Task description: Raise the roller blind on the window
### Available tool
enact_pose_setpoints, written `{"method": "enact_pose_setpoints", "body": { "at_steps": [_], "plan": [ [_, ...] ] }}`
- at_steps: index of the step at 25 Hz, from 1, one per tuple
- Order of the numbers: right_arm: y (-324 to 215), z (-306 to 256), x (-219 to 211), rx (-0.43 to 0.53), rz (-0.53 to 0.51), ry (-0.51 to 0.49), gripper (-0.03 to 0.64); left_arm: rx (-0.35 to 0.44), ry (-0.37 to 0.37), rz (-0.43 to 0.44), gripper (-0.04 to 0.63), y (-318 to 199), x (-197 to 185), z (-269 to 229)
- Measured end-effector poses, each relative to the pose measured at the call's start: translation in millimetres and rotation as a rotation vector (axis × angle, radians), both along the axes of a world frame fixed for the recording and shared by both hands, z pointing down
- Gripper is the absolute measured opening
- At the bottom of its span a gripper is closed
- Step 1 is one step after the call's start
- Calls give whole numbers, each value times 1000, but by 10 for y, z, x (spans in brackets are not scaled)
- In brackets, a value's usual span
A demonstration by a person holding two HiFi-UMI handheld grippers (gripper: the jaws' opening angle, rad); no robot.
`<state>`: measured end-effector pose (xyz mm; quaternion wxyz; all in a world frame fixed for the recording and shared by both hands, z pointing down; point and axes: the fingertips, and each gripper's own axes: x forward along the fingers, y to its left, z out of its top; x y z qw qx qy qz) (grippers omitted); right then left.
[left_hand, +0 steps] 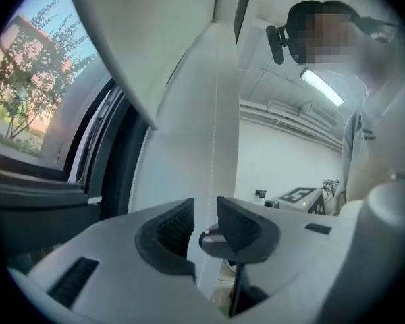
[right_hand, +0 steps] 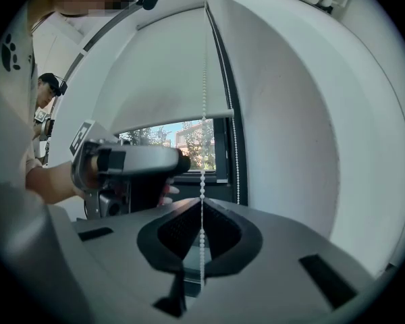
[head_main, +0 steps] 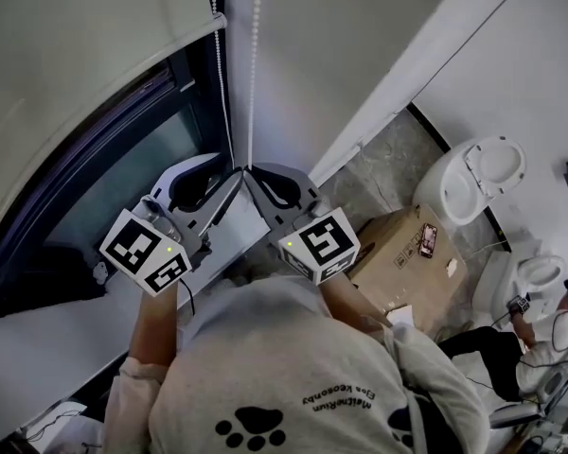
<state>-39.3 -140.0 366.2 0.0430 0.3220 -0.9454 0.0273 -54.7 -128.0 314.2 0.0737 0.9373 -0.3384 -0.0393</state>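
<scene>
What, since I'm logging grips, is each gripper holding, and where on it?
The right gripper is shut on the bead chain, pinching one strand partway down. The left gripper is open, holding nothing.

No word can be read for certain. The shirt [head_main: 303, 386] carries two lines of small lettering [head_main: 336, 400] beside a black paw print [head_main: 251, 427], upside down and too fine to make out. The box [head_main: 407, 253] bears an unreadable label [head_main: 429, 239]. The left cube [head_main: 144, 251] and right cube [head_main: 320, 244] show black-and-white square markers only.
</scene>
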Motion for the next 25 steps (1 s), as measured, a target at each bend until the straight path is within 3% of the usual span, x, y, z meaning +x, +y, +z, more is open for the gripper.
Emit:
{"method": "enact_pose_setpoints", "body": {
  "at_steps": [11,18,25],
  "plan": [
    [20,10,-19,5,-6,7,12,115,-33,27,97,-196,234,-728],
    [-2,15,3,7,6,7,12,172,-114,15,20,-268,330,-891],
    [-40,81,3,-4,15,-3,12,141,-40,8,14,-251,282,-822]
  ]
}}
